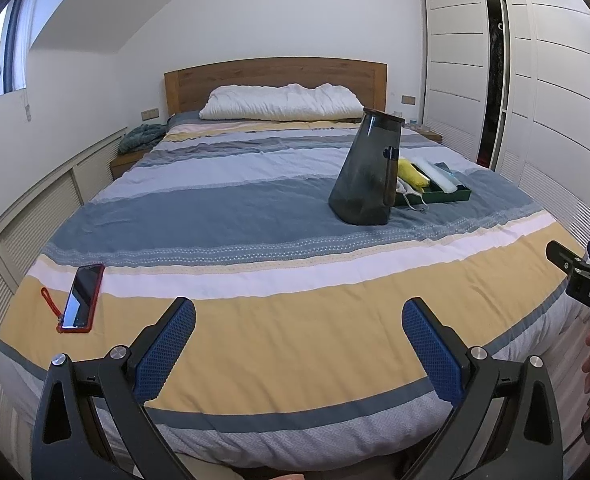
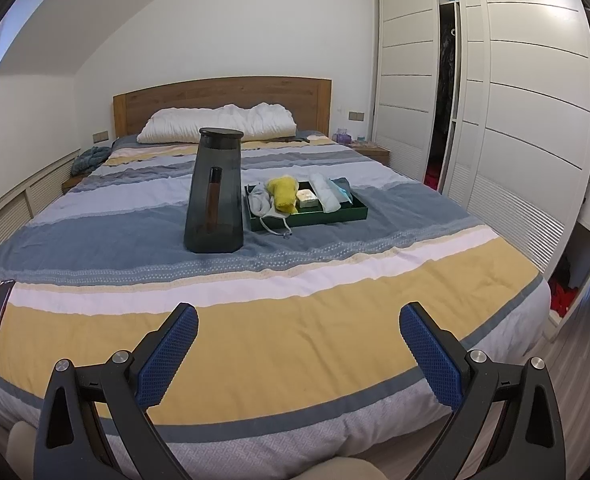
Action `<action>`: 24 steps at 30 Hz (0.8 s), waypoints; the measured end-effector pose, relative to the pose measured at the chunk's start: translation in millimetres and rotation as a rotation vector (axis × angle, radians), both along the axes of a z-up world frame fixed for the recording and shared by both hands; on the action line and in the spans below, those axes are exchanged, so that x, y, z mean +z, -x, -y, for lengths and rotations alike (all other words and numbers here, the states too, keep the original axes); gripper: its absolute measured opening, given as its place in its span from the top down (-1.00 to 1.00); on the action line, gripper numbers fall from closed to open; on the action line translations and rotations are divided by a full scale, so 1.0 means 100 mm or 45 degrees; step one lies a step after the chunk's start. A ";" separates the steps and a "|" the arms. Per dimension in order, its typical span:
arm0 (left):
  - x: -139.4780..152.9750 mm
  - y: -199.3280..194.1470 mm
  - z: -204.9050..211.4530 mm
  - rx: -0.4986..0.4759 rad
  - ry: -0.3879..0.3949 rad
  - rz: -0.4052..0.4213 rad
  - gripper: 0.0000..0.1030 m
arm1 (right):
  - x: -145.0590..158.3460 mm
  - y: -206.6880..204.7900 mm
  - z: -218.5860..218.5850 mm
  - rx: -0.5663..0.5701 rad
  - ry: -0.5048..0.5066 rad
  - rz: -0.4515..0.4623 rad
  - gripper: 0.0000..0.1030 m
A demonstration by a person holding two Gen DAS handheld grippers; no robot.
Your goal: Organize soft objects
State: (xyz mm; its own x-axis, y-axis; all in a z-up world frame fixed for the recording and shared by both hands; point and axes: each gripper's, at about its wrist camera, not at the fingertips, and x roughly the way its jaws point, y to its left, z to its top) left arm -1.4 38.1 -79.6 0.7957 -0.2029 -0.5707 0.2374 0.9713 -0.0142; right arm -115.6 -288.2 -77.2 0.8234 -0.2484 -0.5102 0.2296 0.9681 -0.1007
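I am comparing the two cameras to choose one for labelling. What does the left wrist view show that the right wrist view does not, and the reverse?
Only the left wrist view shows the whole red-cased phone with its strap and the open left gripper.

Only the right wrist view shows the small boxed item in the green tray and the open right gripper.

Both show the striped bed, the dark tapered container, the yellow cloth and the white pillow.
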 end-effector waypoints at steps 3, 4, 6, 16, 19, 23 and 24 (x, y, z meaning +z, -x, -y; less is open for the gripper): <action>0.01 0.00 0.00 -0.003 0.001 -0.001 -0.97 | 0.02 0.01 0.00 0.001 0.004 0.005 -0.99; 0.01 0.01 0.00 -0.003 0.000 0.002 -0.97 | 0.02 0.02 0.00 0.001 0.005 0.007 -0.99; 0.02 0.01 0.00 -0.005 -0.004 0.002 -0.97 | 0.02 0.03 0.00 0.002 0.007 0.007 -0.99; 0.04 0.02 0.00 0.007 -0.007 0.013 -0.97 | 0.03 0.04 -0.03 0.005 0.015 0.011 -0.99; 0.04 0.02 0.01 0.006 -0.008 0.015 -0.97 | 0.04 0.04 -0.03 0.008 0.018 0.013 -0.99; 0.04 0.03 0.02 0.003 -0.010 0.017 -0.97 | 0.05 0.03 -0.04 0.011 0.021 0.013 -0.99; 0.05 0.02 0.02 0.002 -0.011 0.016 -0.97 | 0.04 0.04 -0.05 0.010 0.021 0.013 -0.99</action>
